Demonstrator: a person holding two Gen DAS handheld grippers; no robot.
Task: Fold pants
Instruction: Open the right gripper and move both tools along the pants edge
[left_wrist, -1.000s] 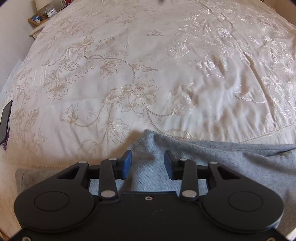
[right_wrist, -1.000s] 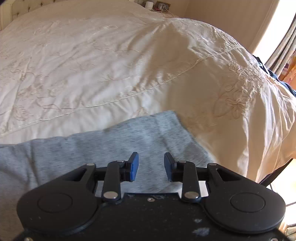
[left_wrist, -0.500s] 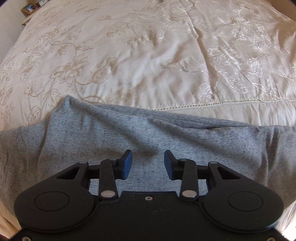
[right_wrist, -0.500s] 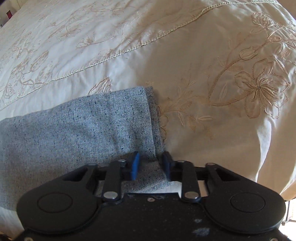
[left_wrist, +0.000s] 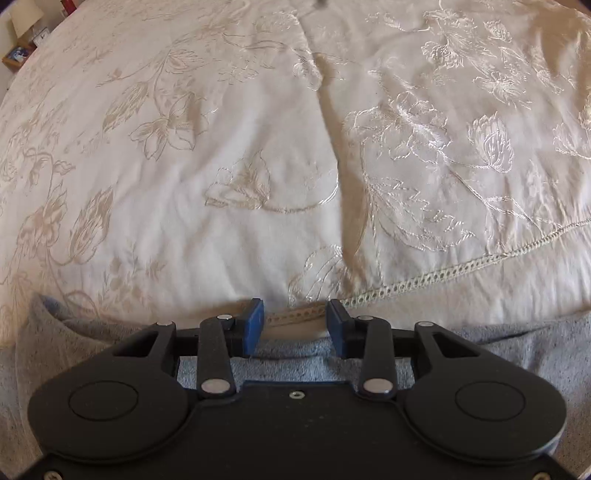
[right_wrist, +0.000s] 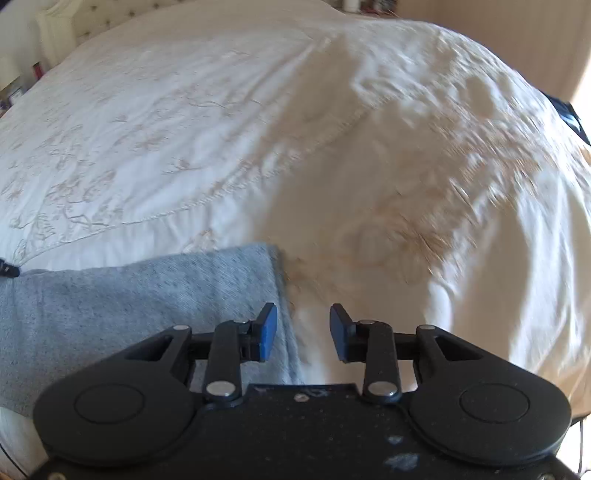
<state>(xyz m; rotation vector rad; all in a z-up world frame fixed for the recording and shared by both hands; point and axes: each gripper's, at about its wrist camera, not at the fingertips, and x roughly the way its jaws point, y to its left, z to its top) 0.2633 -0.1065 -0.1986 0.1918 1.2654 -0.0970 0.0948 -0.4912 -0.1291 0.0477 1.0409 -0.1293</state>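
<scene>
The grey heathered pants (left_wrist: 517, 350) lie flat along the near edge of the bed. In the left wrist view my left gripper (left_wrist: 295, 325) is open, its blue pads straddling the far edge of the pants where the fabric meets the bedspread. In the right wrist view the pant-leg end (right_wrist: 166, 291) lies at the lower left. My right gripper (right_wrist: 303, 332) is open at the hem end of the leg; its left pad is over the fabric's edge and its right pad over bare bedspread. Neither gripper holds anything.
A cream embroidered bedspread (left_wrist: 258, 147) covers the bed, with a lace seam (left_wrist: 461, 269) running across. A nightstand with a lamp (left_wrist: 22, 26) stands at the far left. The bed's right side drops off (right_wrist: 535, 295); a dark blue item (right_wrist: 570, 114) lies beyond it.
My right gripper was nearly shut around the hem half a second ago and is now open. My left gripper moved forward to the pants' far edge.
</scene>
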